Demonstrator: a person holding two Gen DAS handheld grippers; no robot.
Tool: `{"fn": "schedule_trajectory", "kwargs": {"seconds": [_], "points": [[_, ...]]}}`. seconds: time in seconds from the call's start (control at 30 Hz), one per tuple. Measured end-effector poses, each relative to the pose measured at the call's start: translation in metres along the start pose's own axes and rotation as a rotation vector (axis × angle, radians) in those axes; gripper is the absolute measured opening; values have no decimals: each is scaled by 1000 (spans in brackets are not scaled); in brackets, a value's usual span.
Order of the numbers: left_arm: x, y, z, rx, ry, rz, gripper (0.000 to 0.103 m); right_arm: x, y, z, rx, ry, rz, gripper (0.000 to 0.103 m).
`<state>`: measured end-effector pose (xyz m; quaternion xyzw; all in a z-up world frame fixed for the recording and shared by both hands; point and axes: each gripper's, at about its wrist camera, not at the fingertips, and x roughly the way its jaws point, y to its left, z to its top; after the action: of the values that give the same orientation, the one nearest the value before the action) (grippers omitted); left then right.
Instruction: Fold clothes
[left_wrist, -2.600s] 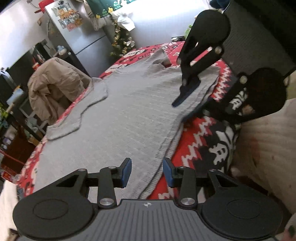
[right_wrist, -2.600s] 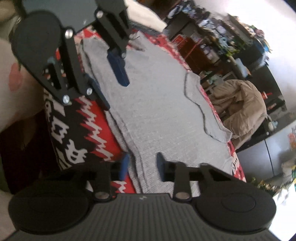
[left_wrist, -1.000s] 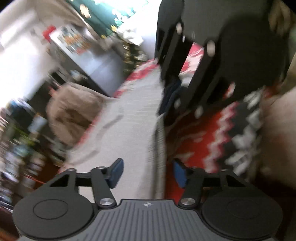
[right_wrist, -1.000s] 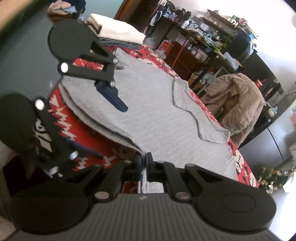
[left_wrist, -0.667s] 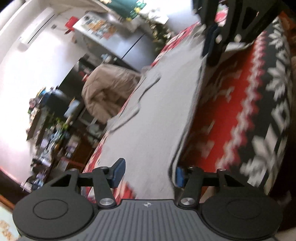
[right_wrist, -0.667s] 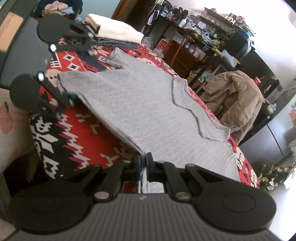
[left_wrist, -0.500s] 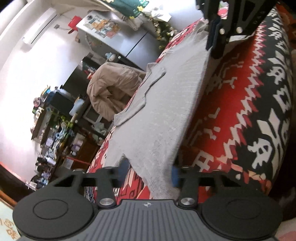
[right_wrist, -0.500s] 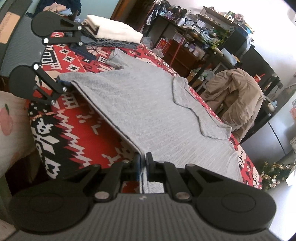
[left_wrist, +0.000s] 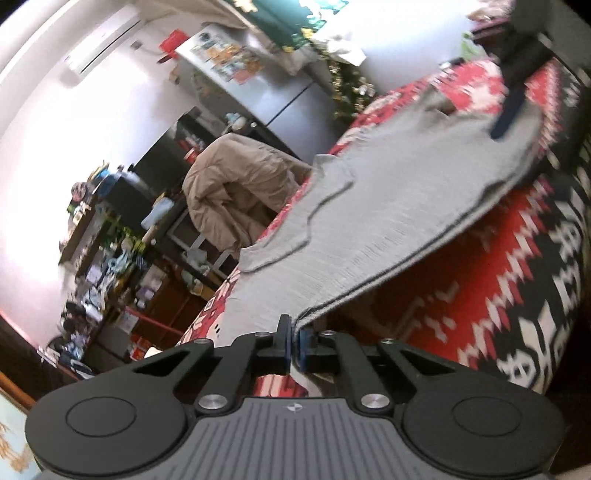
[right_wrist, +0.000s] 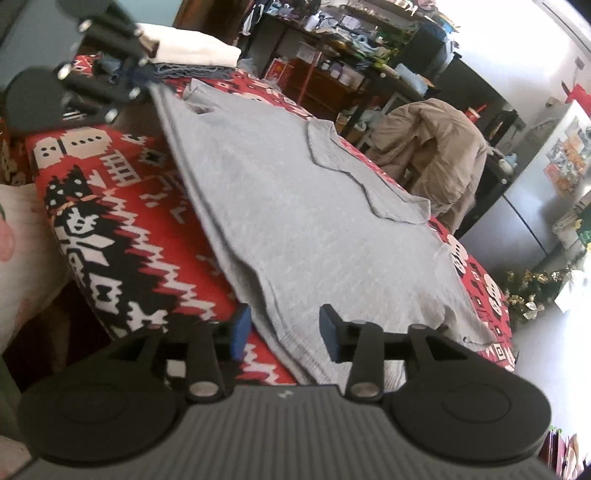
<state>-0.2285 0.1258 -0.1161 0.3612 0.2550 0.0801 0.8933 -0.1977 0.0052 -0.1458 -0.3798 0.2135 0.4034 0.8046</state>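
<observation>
A grey knit sweater (left_wrist: 388, 206) lies spread on a bed with a red, black and white patterned blanket (left_wrist: 517, 280). My left gripper (left_wrist: 291, 343) is shut on a corner of the sweater's near edge and holds it lifted off the blanket. In the right wrist view the sweater (right_wrist: 295, 206) runs away from me, and my right gripper (right_wrist: 282, 330) is open, its fingers on either side of the other end of that edge. The left gripper (right_wrist: 144, 79) shows far off at the top left, pinching the sweater's corner. The right gripper (left_wrist: 506, 122) shows blurred at the top right of the left wrist view.
A stack of folded clothes (right_wrist: 192, 55) sits at the far end of the bed. A chair draped with a beige coat (right_wrist: 424, 155) stands beside the bed, with cluttered shelves (right_wrist: 351, 44) and a grey fridge (left_wrist: 258, 88) behind. A small decorated tree (right_wrist: 528, 288) stands on the floor.
My left gripper has closed on the sweater's corner and lifted it. My right gripper, shut on the edge half a second ago, has opened, and the edge lies between its fingers.
</observation>
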Motion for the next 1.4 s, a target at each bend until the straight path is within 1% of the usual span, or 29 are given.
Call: {"fn": "schedule_trajectory", "kwargs": {"seconds": [0.07, 0.23, 0.33, 0.37, 0.53, 0.57, 0.63, 0.67, 0.73, 0.8, 0.83, 0.9, 0.93, 1.03, 1.13, 1.2, 1.3, 1.4], "points": [[1, 5, 5, -10, 1, -1, 6, 1, 5, 2, -10, -2, -11, 51], [2, 13, 13, 0, -5, 10, 6, 12, 25, 15, -125, -11, -69, 51], [2, 18, 16, 0, -1, 8, 7, 22, 27, 14, -170, 13, -132, 51], [2, 19, 16, 1, 0, 9, 7, 23, 25, 13, -174, 21, -149, 51], [2, 18, 13, 11, 9, 0, 7, 19, 0, -7, -119, 62, -197, 50], [1, 17, 13, 12, 10, -4, 7, 18, -5, -11, -108, 70, -206, 46], [0, 13, 11, 17, 8, -9, 9, 16, -15, -19, -86, 86, -225, 27], [0, 10, 9, 24, 7, -6, 9, 15, -20, -22, -75, 94, -235, 10], [0, 3, 6, 40, 9, 10, 12, 14, -29, -29, -57, 104, -250, 9], [1, -4, 0, 51, 23, 27, 13, 13, -30, -30, -56, 95, -254, 4], [1, -7, -3, 57, 28, 34, 13, 12, -31, -31, -56, 90, -255, 4], [-1, -10, -7, 73, 29, 47, 9, 7, -34, -28, -52, 68, -264, 4], [-3, -11, -7, 91, 17, 57, 8, 4, -36, -26, -54, 55, -269, 4], [-7, -9, -3, 209, -49, 85, 8, -4, -46, -15, -90, 24, -270, 4], [3, 7, 5, 318, -105, 79, 8, -8, -63, -2, -172, -6, -248, 4], [14, 21, 12, 398, -138, 72, 8, -8, -78, 9, -261, -23, -227, 4], [39, 41, 25, 544, -184, 67, 8, 6, -112, 34, -426, -44, -194, 4], [74, 63, 41, 638, -193, 46, 8, 25, -147, 61, -554, -51, -151, 4]]}}
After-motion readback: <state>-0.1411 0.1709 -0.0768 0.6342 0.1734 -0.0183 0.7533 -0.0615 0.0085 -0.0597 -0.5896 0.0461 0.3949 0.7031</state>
